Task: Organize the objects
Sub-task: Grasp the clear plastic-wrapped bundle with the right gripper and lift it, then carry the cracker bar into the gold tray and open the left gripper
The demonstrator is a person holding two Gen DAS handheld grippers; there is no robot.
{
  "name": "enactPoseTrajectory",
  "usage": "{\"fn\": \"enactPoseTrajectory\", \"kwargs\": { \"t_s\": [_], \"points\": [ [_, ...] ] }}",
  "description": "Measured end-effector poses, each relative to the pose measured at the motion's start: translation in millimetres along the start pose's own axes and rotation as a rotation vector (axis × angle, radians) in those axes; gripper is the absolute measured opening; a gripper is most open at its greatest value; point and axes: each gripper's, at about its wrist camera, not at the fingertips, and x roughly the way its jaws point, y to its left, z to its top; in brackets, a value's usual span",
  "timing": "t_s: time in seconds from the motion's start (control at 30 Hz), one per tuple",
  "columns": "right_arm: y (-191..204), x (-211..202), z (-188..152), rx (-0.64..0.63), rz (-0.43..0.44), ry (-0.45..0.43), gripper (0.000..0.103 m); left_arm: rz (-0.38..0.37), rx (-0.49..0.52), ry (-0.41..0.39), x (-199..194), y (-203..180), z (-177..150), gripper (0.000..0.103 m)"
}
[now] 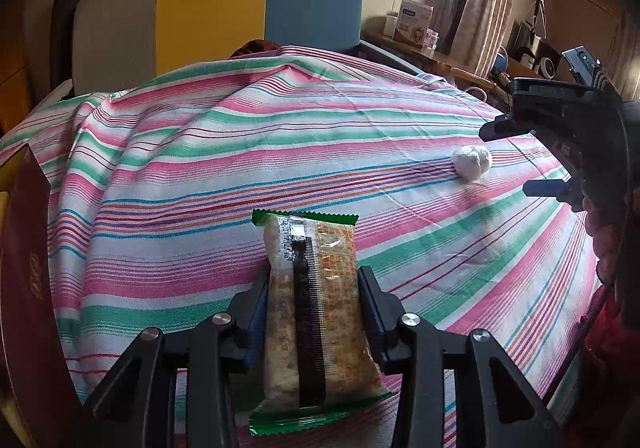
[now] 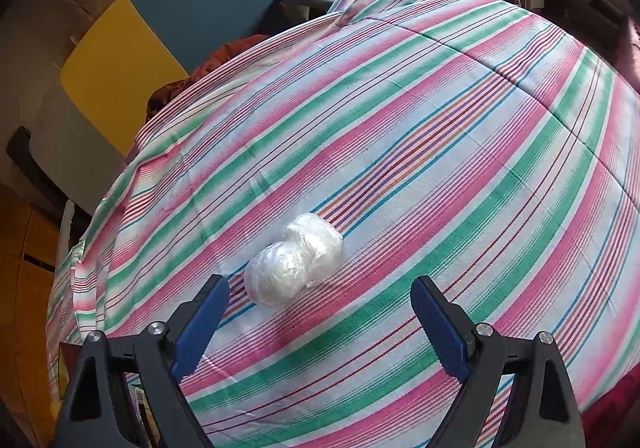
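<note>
Snack packet (image 1: 310,308), clear wrapper with green crimped ends and orange print over a pale, grainy bar, sits clamped in the left hand-held gripper (image 1: 314,288). The blue pads press on its two long sides, and the packet stands lengthwise along the fingers, its top end pointing away from the camera and its lower end hanging just above the striped cloth (image 1: 280,151) that covers the surface. The cloth carries pink, green and white bands with thin red and blue lines.

A white plastic-wrapped bundle (image 2: 296,264) of two rounded lumps pressed together lies on the cloth to the right of the packet and well apart from it. The right hand-held gripper (image 2: 320,312) hangs over it with its jaws spread wide and nothing between the pads; the bundle lies just ahead of the fingertips, nearer the left one, touching neither. In the left wrist view this same gripper shows at the right edge, its two black fingers either side of the bundle.

At the left edge of that view stands a dark red box (image 1: 24,248) with gold lettering. Behind the surface is a chair (image 1: 256,3) with a yellow and blue back.
</note>
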Motion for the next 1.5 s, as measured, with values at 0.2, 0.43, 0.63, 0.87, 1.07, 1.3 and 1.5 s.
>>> {"fn": "enactPoseTrajectory", "kwargs": {
  "t_s": [0.2, 0.43, 0.63, 0.87, 1.07, 1.3, 1.5],
  "points": [
    [-3, 4, 3, 0.063, 0.076, 0.026, 0.093, -0.015, -0.012, 0.000, -1, 2, 0, 0.042],
    [3, 17, 14, 0.091, 0.073, 0.051, 0.094, -0.034, -0.026, 0.000, 0, 6, 0, 0.042],
    [40, 44, 18, -0.069, -0.060, 0.094, 0.078, -0.040, -0.031, 0.001, 0, 7, 0, 0.042],
    [63, 24, -7, -0.279, -0.090, 0.098, 0.039, -0.038, -0.028, -0.001, 0, 6, 0, 0.043],
    [70, 3, -57, -0.417, 0.091, 0.214, 0.040, -0.036, -0.026, -0.001, 0, 7, 0, 0.043],
    [74, 18, -67, -0.460, 0.051, 0.226, 0.040, -0.023, -0.015, -0.001, 0, 4, 0, 0.043],
    [75, 22, -60, -0.462, 0.055, 0.216, 0.044, -0.009, -0.004, 0.000, -1, 2, 0, 0.043]
  ]
}}
